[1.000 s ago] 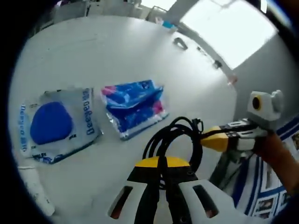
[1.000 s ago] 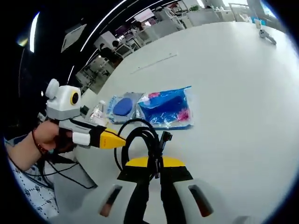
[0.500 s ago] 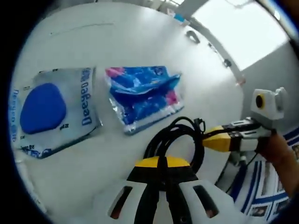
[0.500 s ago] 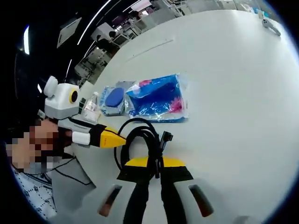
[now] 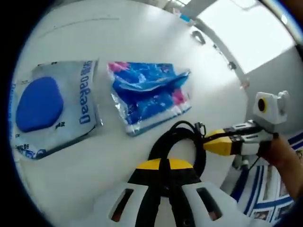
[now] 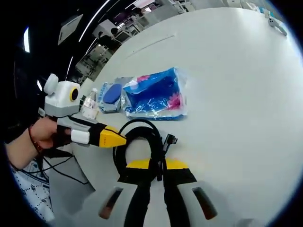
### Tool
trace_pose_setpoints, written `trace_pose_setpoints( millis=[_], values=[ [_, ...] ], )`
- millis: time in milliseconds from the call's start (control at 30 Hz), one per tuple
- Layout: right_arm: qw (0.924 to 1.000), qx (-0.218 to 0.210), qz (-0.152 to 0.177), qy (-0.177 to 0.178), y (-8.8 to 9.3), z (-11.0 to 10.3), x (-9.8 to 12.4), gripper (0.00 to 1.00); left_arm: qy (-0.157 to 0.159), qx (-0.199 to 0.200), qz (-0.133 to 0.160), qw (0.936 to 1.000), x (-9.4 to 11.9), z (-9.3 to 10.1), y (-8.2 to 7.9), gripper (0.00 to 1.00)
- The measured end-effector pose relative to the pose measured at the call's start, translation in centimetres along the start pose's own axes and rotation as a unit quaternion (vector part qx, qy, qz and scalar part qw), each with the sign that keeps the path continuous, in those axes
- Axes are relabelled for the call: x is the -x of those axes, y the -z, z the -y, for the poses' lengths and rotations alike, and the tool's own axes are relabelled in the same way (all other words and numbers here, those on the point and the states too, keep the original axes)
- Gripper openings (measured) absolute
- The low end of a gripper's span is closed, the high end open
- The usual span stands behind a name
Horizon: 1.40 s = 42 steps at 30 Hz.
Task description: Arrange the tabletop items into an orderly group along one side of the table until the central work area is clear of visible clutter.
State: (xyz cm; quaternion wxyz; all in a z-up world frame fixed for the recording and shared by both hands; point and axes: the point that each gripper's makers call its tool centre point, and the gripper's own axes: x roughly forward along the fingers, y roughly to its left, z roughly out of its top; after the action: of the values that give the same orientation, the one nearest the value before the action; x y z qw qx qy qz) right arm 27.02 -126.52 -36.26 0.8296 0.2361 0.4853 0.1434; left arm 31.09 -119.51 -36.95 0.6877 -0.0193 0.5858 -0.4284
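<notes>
While both grippers clench the same coiled black cable (image 5: 177,142) above the white desk (image 5: 142,42), the left gripper (image 5: 163,176) bites its near loop and the right gripper (image 6: 152,174) does likewise. At 11 o'clock from the cable in the left gripper view lies a crumpled blue packet (image 5: 149,97); at 9 o'clock, a clear pouch with a blue pad (image 5: 49,111). A small bottle (image 6: 90,106) stands beside the pouch in the right gripper view.
</notes>
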Motion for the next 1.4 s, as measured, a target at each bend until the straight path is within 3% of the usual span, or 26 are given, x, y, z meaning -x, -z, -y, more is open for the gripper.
trace_pose_setpoints(
  millis=[367, 600, 1233, 1400],
  values=[
    [0.9992, -0.027, 0.028, -0.012, -0.4, 0.1, 0.4, 0.10, 0.014, 0.018, 0.017, 0.9996, 0.0, -0.1, -0.1, 0.00],
    [0.9994, -0.019, 0.029, -0.005, -0.4, 0.3, 0.4, 0.12, 0.021, 0.026, 0.028, 0.9990, 0.2, -0.2, -0.3, 0.02],
    [0.9994, -0.011, 0.033, 0.006, -0.9, 0.4, 0.6, 0.18, 0.033, 0.027, 0.040, 0.9983, 1.1, 0.2, -1.2, 0.22],
    [0.9992, -0.010, 0.038, 0.009, -1.2, 0.4, 0.8, 0.19, 0.037, 0.028, 0.044, 0.9979, 1.5, 0.2, -1.4, 0.22]
  ],
)
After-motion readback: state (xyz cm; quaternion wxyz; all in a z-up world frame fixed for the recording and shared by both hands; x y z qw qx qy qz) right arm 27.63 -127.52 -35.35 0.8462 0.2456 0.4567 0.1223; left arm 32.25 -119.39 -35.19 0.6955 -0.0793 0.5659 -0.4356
